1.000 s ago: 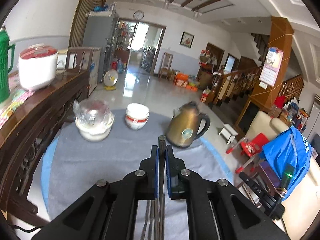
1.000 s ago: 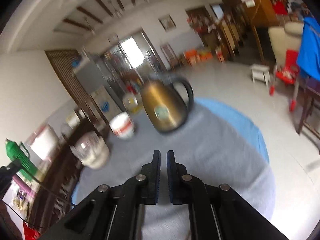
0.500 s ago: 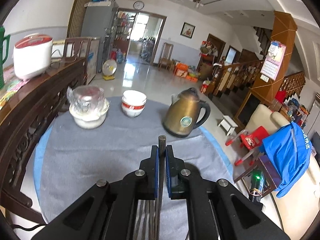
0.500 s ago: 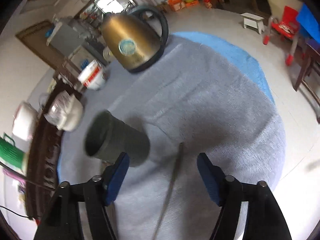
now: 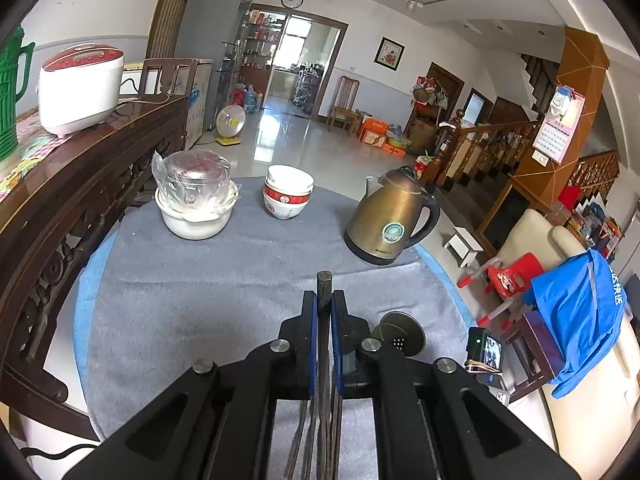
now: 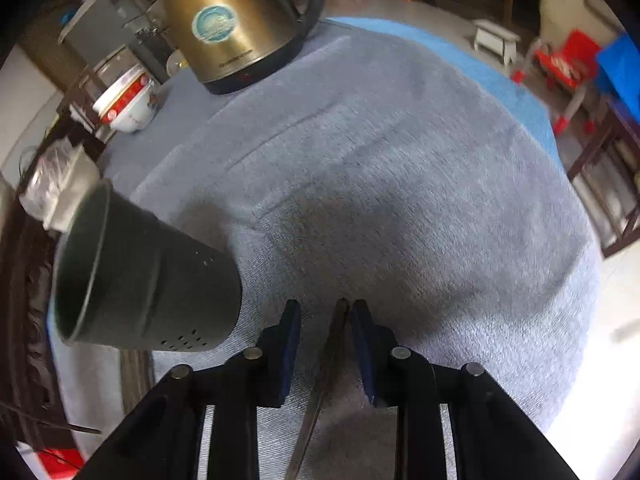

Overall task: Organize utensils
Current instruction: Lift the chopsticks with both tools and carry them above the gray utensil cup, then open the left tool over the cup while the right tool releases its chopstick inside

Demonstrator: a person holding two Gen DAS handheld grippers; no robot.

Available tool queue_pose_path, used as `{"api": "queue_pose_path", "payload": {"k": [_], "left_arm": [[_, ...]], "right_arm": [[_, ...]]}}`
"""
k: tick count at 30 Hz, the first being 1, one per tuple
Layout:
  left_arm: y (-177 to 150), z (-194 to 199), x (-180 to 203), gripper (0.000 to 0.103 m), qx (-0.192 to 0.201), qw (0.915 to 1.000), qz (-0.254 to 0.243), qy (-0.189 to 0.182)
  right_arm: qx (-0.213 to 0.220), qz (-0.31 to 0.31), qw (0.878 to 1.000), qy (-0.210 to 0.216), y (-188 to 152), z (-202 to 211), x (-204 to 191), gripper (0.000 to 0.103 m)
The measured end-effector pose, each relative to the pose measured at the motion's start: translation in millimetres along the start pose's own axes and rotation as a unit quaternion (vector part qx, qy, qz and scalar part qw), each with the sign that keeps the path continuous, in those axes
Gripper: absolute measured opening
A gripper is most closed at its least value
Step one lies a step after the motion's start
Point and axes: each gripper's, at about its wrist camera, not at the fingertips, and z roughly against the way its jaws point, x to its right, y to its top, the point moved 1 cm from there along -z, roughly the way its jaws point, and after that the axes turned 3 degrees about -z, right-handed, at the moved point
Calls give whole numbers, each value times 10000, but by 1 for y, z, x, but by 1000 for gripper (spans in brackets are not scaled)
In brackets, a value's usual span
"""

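Note:
My left gripper [image 5: 324, 304] is shut on a bundle of thin metal utensils [image 5: 323, 280]; one flat handle end sticks out past the fingertips and the rest trail back under the jaws. My right gripper [image 6: 325, 316] points steeply down at the grey cloth [image 6: 400, 180]. Its jaws are closing around a single metal utensil [image 6: 320, 392], which lies against the right pad while a gap shows at the left pad. A dark perforated utensil holder [image 6: 140, 280] lies tipped on the cloth just left of the right gripper. Its round base [image 5: 400, 336] shows in the left wrist view.
A brass electric kettle [image 5: 390, 220], stacked red-and-white bowls [image 5: 288, 196] and a white pot with a plastic-wrapped glass lid [image 5: 196, 200] stand along the far side of the round table. A carved wooden sideboard [image 5: 80, 184] with a rice cooker [image 5: 80, 88] borders the left.
The right gripper swung down to the cloth, opened wide over a utensil lying there, then narrowed around it. The left gripper sank slightly, and the holder's base came into its view.

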Motion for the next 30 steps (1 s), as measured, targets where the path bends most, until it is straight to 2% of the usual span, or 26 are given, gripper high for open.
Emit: {"api": "queue_pose_path", "payload": {"k": [3, 5, 10, 15, 20, 25, 28, 30], "left_arm": [[0, 1, 0, 7, -8, 10000, -3, -19], [0, 3, 1, 7, 21, 10000, -33, 8], [4, 10, 5, 7, 113, 9999, -33, -33], [16, 22, 21, 7, 383, 9990, -94, -217], [39, 26, 40, 7, 718, 9966, -140, -391], [62, 21, 58, 7, 961, 9937, -117, -559], [70, 11, 71, 7, 1005, 9928, -135, -638], [72, 1, 79, 7, 995, 9928, -177, -642]], "right_arm": [[44, -39, 9998, 178, -3, 6, 2, 8], [282, 11, 9994, 207, -6, 23, 3, 8], [1055, 30, 9920, 694, -10, 90, 6, 6], [2247, 44, 9675, 1162, -5, 173, 1, 6], [3310, 71, 9331, 1406, -4, 240, -14, 6], [3705, 121, 9156, 1557, 7, 270, -29, 6], [3859, 169, 9101, 1498, 17, 278, -35, 6], [3864, 257, 9109, 1427, 22, 272, -44, 6]]}}
